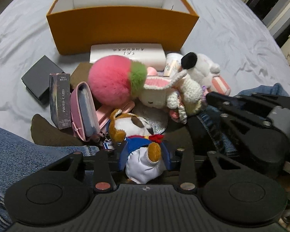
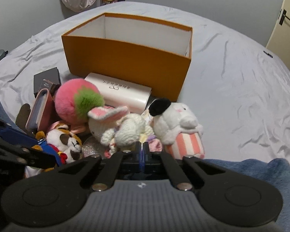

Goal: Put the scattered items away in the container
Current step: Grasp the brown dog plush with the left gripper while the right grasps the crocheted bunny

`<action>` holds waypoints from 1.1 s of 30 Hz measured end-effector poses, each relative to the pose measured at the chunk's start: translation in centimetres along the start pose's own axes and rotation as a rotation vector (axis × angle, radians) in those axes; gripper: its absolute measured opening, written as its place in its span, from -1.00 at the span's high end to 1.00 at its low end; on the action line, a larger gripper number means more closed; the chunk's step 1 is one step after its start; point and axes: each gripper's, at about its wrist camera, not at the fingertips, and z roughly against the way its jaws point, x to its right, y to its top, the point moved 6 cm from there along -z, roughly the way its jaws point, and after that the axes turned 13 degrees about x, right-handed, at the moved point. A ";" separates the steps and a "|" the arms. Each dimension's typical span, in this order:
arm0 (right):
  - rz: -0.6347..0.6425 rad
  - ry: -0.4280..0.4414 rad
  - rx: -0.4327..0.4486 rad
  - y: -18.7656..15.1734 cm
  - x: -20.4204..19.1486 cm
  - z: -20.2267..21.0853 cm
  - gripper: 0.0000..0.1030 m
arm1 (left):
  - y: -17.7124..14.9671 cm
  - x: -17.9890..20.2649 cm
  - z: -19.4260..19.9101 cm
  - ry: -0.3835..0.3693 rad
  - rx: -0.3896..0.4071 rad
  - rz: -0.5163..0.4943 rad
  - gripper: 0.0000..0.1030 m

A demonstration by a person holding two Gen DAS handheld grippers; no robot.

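Observation:
An open orange box (image 1: 121,31) (image 2: 125,61) with a white inside stands on the bed behind a pile of items. My left gripper (image 1: 145,150) is shut on a brown-and-white plush animal (image 1: 131,127) (image 2: 67,141) in a blue coat with a red bow. Its white underside sits deep between the fingers. My right gripper (image 2: 142,148) (image 1: 208,96) is shut, its blue pads together. Its tips are against a white crochet bunny (image 2: 125,129) (image 1: 156,96); whether they pinch a strand of it I cannot tell. A pink-and-green pompom (image 1: 110,79) (image 2: 75,98) lies beside the bunny.
A white plush with a black ear (image 2: 174,123), a white case (image 1: 125,56), a pink binder (image 1: 85,108), a photo-card box (image 1: 60,100), a black box (image 1: 40,79) and a glitter disc (image 1: 154,119) crowd the pile. Legs in denim (image 1: 19,154) (image 2: 261,174) flank it.

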 end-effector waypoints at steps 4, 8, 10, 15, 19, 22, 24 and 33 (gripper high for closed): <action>0.081 0.066 -0.007 -0.2 -0.5 0.3 0.87 | 0.1 -0.1 -0.8 0.027 -0.028 -0.005 0.18; 0.231 0.150 -0.014 -0.7 -1.8 0.3 0.75 | 0.0 0.0 -1.4 0.054 -0.066 -0.017 0.10; 0.321 0.189 -0.019 -1.0 -2.4 0.1 0.33 | -0.2 0.0 -1.8 0.059 -0.099 -0.015 0.03; 0.602 0.243 -0.003 -1.6 -3.8 -0.4 0.15 | -1.0 -0.3 -2.9 0.047 -0.154 0.007 -0.03; 0.694 0.259 -0.024 -1.5 -3.8 -1.8 -0.01 | -1.1 -0.4 -3.2 0.045 -0.159 0.015 -0.02; 0.704 0.282 -0.052 -1.3 -3.8 -2.9 -0.08 | -1.2 -0.4 -3.3 0.045 -0.155 0.015 -0.01; 0.679 0.300 -0.072 -1.1 -3.6 -3.6 -0.13 | -1.3 -0.4 -3.3 0.043 -0.151 0.017 0.00; 0.649 0.297 -0.112 -2.0 -4.5 -6.2 -0.36 | -1.6 -0.3 -3.0 0.040 -0.126 0.016 0.01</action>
